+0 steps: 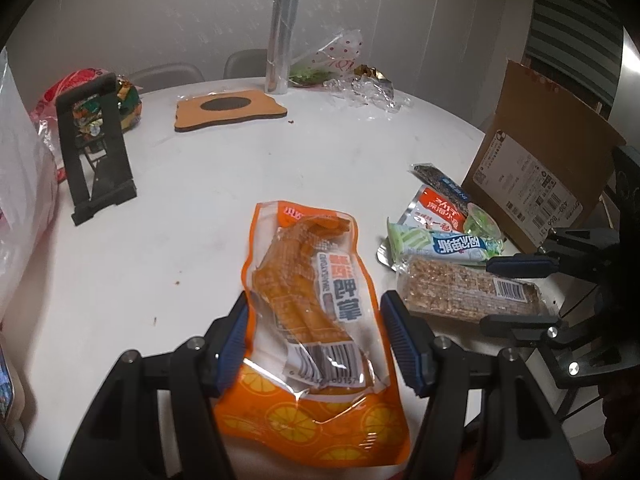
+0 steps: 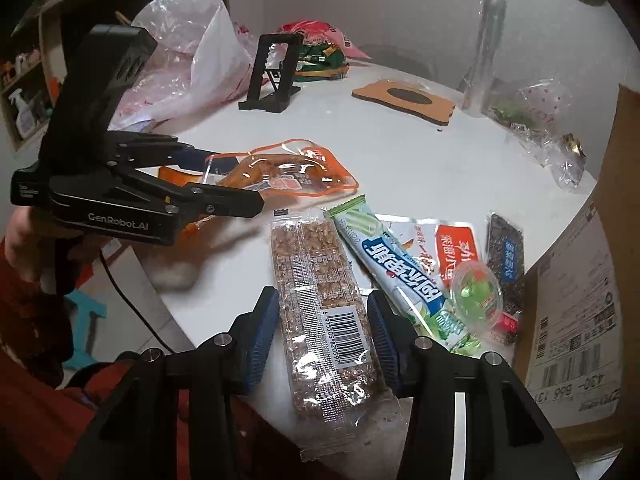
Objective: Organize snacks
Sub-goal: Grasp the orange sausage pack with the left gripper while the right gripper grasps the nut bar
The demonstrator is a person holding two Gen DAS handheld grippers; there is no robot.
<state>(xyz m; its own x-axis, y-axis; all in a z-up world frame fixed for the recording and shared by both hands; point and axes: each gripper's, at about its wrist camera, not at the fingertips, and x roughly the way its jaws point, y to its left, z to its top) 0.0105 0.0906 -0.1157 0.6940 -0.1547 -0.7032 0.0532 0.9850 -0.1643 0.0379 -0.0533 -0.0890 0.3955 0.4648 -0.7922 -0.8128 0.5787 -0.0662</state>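
Pinching an orange pouch (image 1: 312, 280) by its long edges, my left claw (image 1: 314, 300) has both blue pads against the plastic. The pouch's near end hangs past the rim of the white desk (image 1: 180, 220). My right claw (image 2: 322, 294) presses its pads on either side of a clear-wrapped grain bar (image 2: 316, 280), near the barcode.

Only the left view shows the pouch's barcode and lemon-slice print. At that view's right edge, the right claw (image 1: 487, 294) flanks the end of the grain bar (image 1: 460, 288). Only the right view shows the left claw (image 2: 232, 180) from the side, with the pouch bowed between its fingers, my hand (image 2: 16, 236) behind it and a red sleeve (image 2: 32, 320) below.

Just right of the bar lie a green-and-blue wrapper (image 2: 400, 268), a red-and-white packet (image 2: 456, 248), a small jelly cup (image 2: 476, 292) and a dark packet (image 2: 506, 252), overlapping. A cardboard box (image 2: 580, 280) stands on their right.

Farther out on the desk are a black stand (image 1: 96, 152) at the left, a cork mat (image 1: 230, 110) mid-desk, an upright silver roll (image 1: 282, 32) behind it, and crumpled cellophane (image 1: 368, 88) at the far right. Two chair backs (image 1: 168, 72) show past the far rim in the left view. The right view alone shows a big plastic bag (image 2: 192, 40) and wall shelves (image 2: 24, 80) at the far left.
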